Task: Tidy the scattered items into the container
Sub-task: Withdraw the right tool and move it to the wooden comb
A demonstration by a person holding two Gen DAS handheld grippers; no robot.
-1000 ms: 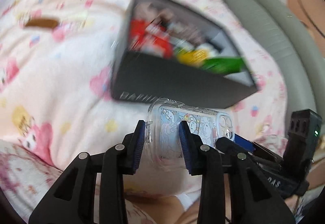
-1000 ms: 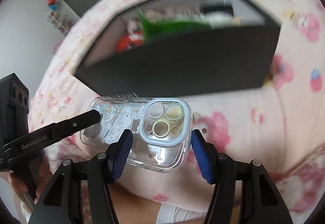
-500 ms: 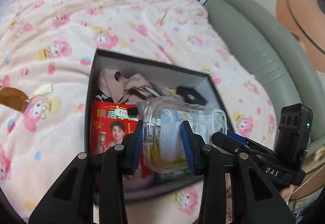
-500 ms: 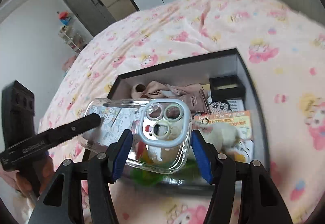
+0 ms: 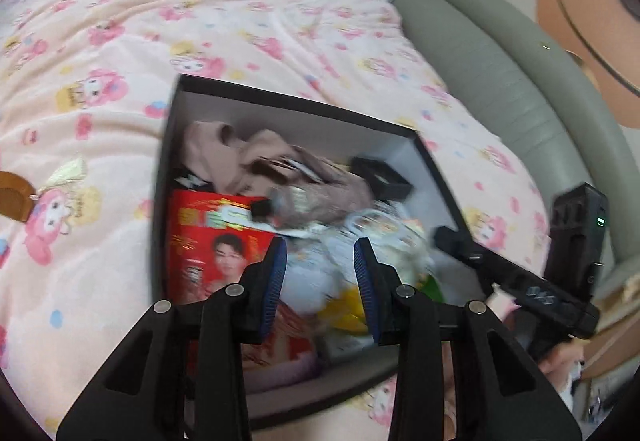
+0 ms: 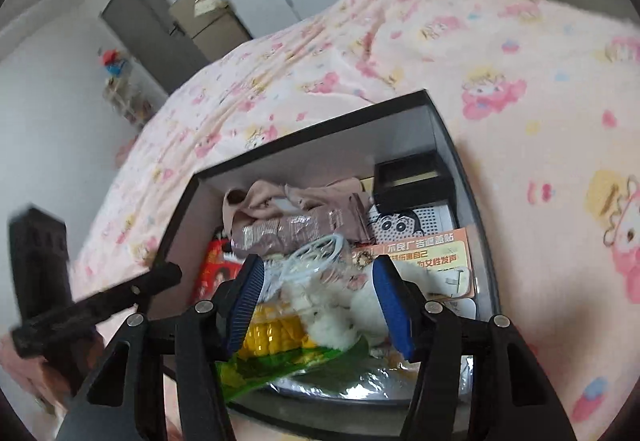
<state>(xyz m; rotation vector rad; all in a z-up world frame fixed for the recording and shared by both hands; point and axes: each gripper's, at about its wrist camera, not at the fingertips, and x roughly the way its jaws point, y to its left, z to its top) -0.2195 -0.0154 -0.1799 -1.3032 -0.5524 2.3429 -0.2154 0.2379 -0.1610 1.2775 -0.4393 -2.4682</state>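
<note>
Both the left gripper (image 5: 320, 269) and right gripper (image 6: 318, 301) are hovering with fingers apart and empty over the black box (image 6: 452, 145), where the blurred clear phone case (image 6: 316, 261) is landing atop the clutter, so each should be lifting straight clear.

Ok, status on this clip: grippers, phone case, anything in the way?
Left hand-held gripper open, right hand-held gripper open. Clear phone case in the black box, blurred, on the pile. Nothing blocking.
</note>
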